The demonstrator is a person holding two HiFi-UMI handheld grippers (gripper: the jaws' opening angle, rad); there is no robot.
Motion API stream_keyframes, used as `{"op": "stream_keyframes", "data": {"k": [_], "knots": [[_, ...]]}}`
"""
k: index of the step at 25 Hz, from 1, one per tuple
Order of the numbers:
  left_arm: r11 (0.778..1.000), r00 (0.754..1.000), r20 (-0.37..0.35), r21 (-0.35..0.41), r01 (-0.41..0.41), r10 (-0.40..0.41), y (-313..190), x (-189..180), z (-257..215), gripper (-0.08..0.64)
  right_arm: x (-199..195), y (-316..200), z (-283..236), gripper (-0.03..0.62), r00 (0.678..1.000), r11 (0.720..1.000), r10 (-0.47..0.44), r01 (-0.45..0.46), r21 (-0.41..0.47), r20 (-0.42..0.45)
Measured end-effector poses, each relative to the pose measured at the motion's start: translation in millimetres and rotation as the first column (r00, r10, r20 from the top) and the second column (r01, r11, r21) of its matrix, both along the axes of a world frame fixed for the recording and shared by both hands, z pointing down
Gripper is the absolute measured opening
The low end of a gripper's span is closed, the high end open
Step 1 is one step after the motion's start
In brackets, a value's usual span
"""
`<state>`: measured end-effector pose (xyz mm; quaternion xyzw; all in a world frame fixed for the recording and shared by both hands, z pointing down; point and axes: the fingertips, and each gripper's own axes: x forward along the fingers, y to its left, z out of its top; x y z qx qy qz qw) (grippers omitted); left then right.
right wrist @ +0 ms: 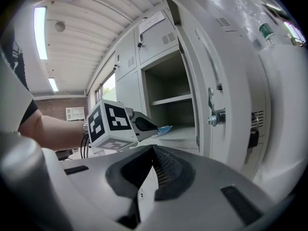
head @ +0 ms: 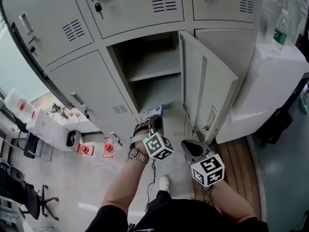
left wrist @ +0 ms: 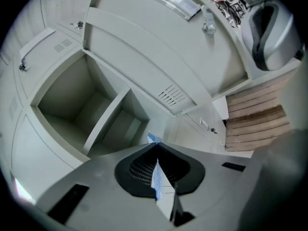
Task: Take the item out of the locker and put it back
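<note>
Left tongs [head: 155,121] with packet [head: 152,112] before open locker [head: 145,57]

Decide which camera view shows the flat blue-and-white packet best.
The head view: the flat blue-and-white packet shows its broad face there, at the tip of the left hand-held gripper. The left gripper view shows only a thin edge between shut jaws; the right gripper view, just a blue corner.

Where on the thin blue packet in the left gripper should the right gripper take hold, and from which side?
Probably the free end of the packet, which sticks out past the left gripper toward the locker. It is thin and nearly level, so the right gripper should open and come from the right, one jaw on each face.
</note>
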<state>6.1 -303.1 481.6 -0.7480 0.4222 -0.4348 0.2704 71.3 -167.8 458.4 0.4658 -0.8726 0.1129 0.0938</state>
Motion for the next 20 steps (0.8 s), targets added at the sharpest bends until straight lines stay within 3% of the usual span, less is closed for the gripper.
{"op": "stream_keyframes", "data": {"k": [11, 20], "knots": [[0.992, 0.984, -0.124, -0.017, 0.128, -0.129, 136, -14, -8, 0.023, 2, 69, 8, 0.052, 0.991, 0.991, -0.135, 0.135, -0.012, -0.005], [0.979, 0.956, -0.211, -0.027, 0.203, -0.204, 209, -57, -18, 0.023, -40, 93, 5, 0.052, 0.978, 0.978, -0.207, 0.208, -0.011, 0.019]]}}
